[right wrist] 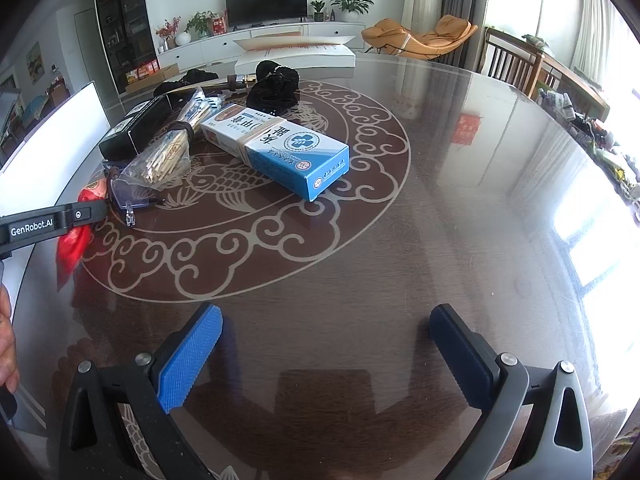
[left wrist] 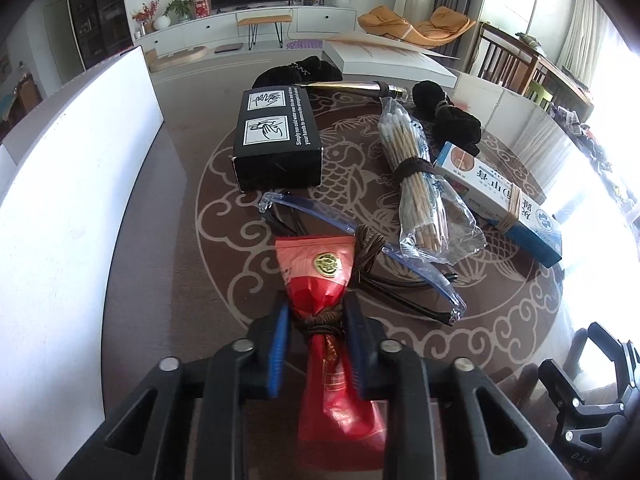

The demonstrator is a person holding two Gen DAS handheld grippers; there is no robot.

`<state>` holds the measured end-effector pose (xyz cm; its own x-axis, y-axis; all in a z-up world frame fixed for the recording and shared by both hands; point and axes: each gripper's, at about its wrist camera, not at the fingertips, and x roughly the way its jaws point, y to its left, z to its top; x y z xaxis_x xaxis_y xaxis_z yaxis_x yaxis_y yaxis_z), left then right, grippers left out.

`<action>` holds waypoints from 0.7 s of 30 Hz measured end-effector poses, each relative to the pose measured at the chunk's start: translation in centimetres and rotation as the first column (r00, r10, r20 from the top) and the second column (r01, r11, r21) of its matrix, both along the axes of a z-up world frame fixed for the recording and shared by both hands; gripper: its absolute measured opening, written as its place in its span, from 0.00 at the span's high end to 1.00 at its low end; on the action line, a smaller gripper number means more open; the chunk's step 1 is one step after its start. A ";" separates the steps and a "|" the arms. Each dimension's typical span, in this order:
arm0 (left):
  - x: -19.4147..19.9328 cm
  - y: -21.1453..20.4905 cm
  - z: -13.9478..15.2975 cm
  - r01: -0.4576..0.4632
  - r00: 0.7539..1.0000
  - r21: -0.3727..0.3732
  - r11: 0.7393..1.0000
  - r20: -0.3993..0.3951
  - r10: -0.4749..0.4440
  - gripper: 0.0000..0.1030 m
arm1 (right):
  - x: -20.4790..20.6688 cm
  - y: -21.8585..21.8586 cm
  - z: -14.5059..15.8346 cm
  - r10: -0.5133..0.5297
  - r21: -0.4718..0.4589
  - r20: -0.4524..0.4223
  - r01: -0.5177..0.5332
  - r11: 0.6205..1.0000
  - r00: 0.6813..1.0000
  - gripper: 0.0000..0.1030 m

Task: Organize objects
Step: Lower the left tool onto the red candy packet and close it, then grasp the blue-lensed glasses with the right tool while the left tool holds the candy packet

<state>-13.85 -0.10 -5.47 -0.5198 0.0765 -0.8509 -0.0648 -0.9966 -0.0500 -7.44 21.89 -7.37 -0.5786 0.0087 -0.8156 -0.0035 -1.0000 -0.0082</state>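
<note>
**newbie_q:** Red packet (left wrist: 320,276) question: why'd you grab it at the tied bit and not the fat end?

**tabletop_reg:** Looked sensible to me. You had the left gripper (left wrist: 318,320) clamped tight on the waist, right where the brown cord (left wrist: 320,322) cinched it, so the pads had something firm to bite instead of slippery film. It lay at the near edge of the table (right wrist: 400,240), top end touching the clear safety glasses (left wrist: 360,236), so I'd guess you were pulling it out of the pile first.

**newbie_q:** And your other hand?

**tabletop_reg:** Your right gripper (right wrist: 324,344) hung over bare table with its jaws wide apart, holding nothing (probably parked till the left one finished).

**newbie_q:** How much was left to sort?

**tabletop_reg:** My count: one red packet, one pair of glasses, one black box (left wrist: 276,136), one bag of cotton swabs (left wrist: 416,176), one blue-and-white carton (right wrist: 276,144), one brass-tipped tool (left wrist: 352,89), two black cloth bundles (left wrist: 448,116). White board (left wrist: 80,160) stood off to the side.
</note>
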 end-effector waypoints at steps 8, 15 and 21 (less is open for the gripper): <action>6.4 -2.1 -0.4 0.031 1.000 -0.027 0.999 0.005 -0.031 0.75 | 0.0 0.0 0.0 -0.001 0.001 0.000 0.001 1.000 1.000 0.00; 6.5 -2.2 -1.1 0.042 0.999 -0.064 0.997 -0.018 -0.043 0.24 | 0.0 0.0 0.0 0.000 0.002 0.000 0.000 1.000 1.000 0.00; 6.4 -3.1 -1.6 0.013 0.999 -0.060 0.998 -0.046 -0.016 0.03 | 0.0 0.0 0.0 -0.001 0.001 0.000 0.001 1.000 1.000 0.00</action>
<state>-7.49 -3.16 -7.06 -0.5583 0.0339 -0.8289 -0.0804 -0.9967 0.0134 -7.42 21.92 -7.41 -0.5787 0.0104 -0.8155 -0.0045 -0.9999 -0.0095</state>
